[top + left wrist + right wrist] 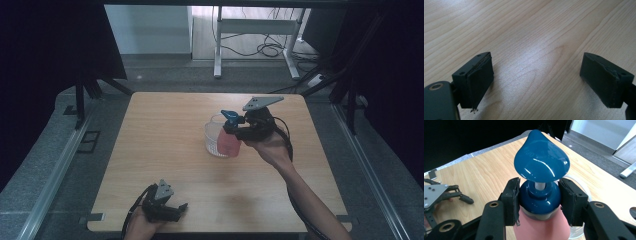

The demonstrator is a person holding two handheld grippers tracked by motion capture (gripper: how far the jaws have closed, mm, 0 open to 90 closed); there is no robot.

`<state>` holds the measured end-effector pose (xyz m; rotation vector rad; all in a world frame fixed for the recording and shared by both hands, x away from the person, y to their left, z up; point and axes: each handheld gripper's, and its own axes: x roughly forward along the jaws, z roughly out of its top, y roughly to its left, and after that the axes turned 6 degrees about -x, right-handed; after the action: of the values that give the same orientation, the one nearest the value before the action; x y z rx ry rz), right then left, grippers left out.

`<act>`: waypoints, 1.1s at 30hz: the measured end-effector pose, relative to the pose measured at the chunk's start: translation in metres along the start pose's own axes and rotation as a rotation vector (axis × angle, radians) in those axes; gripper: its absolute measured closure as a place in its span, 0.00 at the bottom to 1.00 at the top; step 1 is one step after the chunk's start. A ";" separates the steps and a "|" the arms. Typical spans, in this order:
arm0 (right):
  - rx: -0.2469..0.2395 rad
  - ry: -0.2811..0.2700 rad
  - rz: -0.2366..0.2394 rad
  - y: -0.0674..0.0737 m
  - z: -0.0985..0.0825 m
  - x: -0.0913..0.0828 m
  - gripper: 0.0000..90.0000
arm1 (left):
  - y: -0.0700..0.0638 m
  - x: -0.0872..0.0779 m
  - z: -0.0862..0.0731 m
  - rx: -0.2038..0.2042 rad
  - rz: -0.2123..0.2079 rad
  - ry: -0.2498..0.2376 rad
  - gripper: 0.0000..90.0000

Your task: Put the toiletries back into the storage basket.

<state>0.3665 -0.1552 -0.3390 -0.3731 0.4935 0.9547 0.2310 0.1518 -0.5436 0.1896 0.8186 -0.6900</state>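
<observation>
A pink pump bottle [229, 144] with a blue pump head [229, 116] hangs over a clear cup [215, 134] at the middle of the table. My right gripper [239, 126] is shut on the bottle's blue collar [539, 198], its pads [512, 199] pressing both sides under the pump head [541, 160]. The pink body [541, 228] shows below the jaws, and the cup's rim [580, 183] curves behind them. My left gripper [176, 209] rests near the table's front edge, open, with bare wood between its pads [480, 77].
The wooden table [165, 145] is bare to the left and in front of the cup. Grey floor and metal rails surround the table, and a white desk frame [260, 35] with cables stands beyond the far edge.
</observation>
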 end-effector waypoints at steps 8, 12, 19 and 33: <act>0.012 -0.009 -0.022 -0.007 0.005 0.003 0.58 | 0.000 0.000 0.000 0.000 0.000 -0.001 0.13; 0.016 -0.008 -0.029 -0.010 0.005 0.005 0.58 | 0.000 0.000 0.000 -0.001 0.000 -0.001 0.13; 0.023 -0.004 -0.050 -0.017 0.005 0.010 0.58 | 0.000 0.000 0.000 0.000 0.000 -0.001 0.13; 0.019 -0.012 -0.093 -0.028 0.010 0.019 0.58 | 0.000 0.000 0.000 -0.001 -0.001 -0.002 0.13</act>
<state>0.4015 -0.1522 -0.3392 -0.3703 0.4702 0.8610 0.2310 0.1517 -0.5438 0.1875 0.8168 -0.6904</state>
